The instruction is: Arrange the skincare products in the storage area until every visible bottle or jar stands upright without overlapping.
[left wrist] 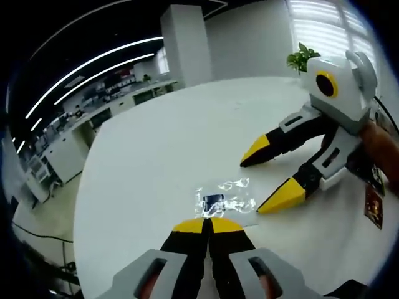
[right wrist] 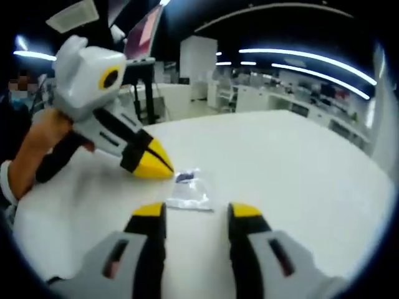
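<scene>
A small clear plastic bag point(left wrist: 224, 200) with a dark item inside lies flat on the white table point(left wrist: 156, 162). My left gripper point(left wrist: 209, 224) is shut, and its yellow tips rest against the bag's near edge; I cannot tell whether plastic is pinched between them. In the right gripper view the left gripper point(right wrist: 163, 167) comes in from the left and its tip touches the bag point(right wrist: 190, 192). My right gripper point(right wrist: 196, 210) is open just short of the bag, with nothing between its fingers. In the left gripper view the right gripper point(left wrist: 265, 180) stands at the bag's right side.
A person's hand point(right wrist: 37, 146) holds the left gripper. A dark red flat item point(left wrist: 374, 207) lies at the table's right edge. A green plant point(left wrist: 302, 57) stands beyond the far edge. A screen on a stand point(right wrist: 142, 37) is behind the table.
</scene>
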